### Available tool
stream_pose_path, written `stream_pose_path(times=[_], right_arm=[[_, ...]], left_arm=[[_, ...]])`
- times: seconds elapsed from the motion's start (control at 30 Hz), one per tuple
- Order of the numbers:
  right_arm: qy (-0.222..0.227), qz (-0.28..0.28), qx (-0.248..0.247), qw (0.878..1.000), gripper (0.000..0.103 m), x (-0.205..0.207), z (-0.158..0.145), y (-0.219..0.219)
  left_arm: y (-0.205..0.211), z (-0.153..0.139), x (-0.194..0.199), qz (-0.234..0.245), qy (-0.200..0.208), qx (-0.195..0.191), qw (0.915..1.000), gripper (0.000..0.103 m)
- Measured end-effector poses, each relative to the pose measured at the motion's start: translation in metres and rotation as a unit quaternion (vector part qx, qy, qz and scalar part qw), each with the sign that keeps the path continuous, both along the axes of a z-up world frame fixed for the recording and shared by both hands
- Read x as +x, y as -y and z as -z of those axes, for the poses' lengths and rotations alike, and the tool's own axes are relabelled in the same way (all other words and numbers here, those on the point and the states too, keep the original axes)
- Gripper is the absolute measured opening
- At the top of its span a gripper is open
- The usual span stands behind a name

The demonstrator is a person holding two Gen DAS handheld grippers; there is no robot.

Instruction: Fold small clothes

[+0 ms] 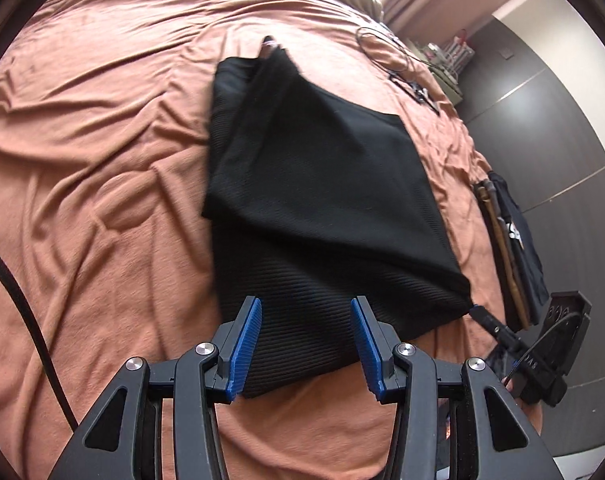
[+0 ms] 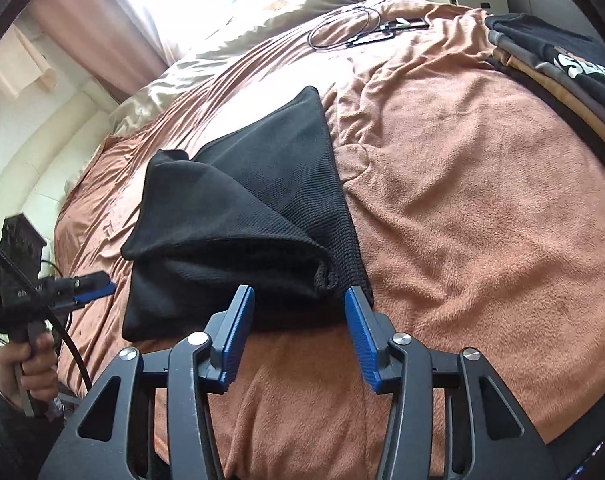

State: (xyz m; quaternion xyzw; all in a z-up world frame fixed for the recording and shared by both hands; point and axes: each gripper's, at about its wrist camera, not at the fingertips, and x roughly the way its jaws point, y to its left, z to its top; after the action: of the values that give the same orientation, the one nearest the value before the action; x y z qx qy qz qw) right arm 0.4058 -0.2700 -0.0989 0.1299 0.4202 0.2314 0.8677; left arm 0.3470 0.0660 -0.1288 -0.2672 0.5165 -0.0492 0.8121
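Black garment (image 1: 322, 184) beside folded stack (image 1: 514, 240)

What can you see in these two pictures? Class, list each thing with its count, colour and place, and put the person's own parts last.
black garment: one, black, part folded, mid bed
blanket: one, rust orange, covering the bed
pillow: one, beige, head of the bed
stacked clothes: one pile, black and tan, bed's edge
cable: one, black, coiled near the pillow
curtain: one, pink, by the window
left gripper: one, black with blue pads, open
right gripper: one, same colours, open
hand: one, holding the left gripper's handle
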Motion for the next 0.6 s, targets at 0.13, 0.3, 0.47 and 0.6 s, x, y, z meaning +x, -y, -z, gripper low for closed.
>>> stream_pose_path(times=[0.13,0.3,0.47,0.6], right_arm=[[-0.004,-0.002,-0.023,1.0,0.042,0.01,0.003,-0.007],[-0.013,-0.014,-0.045,0.999,0.037,0.023,0.004,-0.018],[-0.015,-0.031,-0.078,0.996,0.018,0.036,0.004,-0.035],[-0.01,-0.033,-0.081,0.996,0.005,0.042,0.0,-0.039]], left_arm=[[-0.006,0.013,-0.007,-0.005,-0.01,0.009,0.9999,0.048],[-0.005,0.032,-0.007,-0.01,-0.028,0.025,0.9992,0.048],[-0.001,0.044,-0.009,-0.004,-0.036,0.029,0.9989,0.047],[-0.001,0.044,-0.01,0.005,-0.034,0.027,0.999,0.045]])
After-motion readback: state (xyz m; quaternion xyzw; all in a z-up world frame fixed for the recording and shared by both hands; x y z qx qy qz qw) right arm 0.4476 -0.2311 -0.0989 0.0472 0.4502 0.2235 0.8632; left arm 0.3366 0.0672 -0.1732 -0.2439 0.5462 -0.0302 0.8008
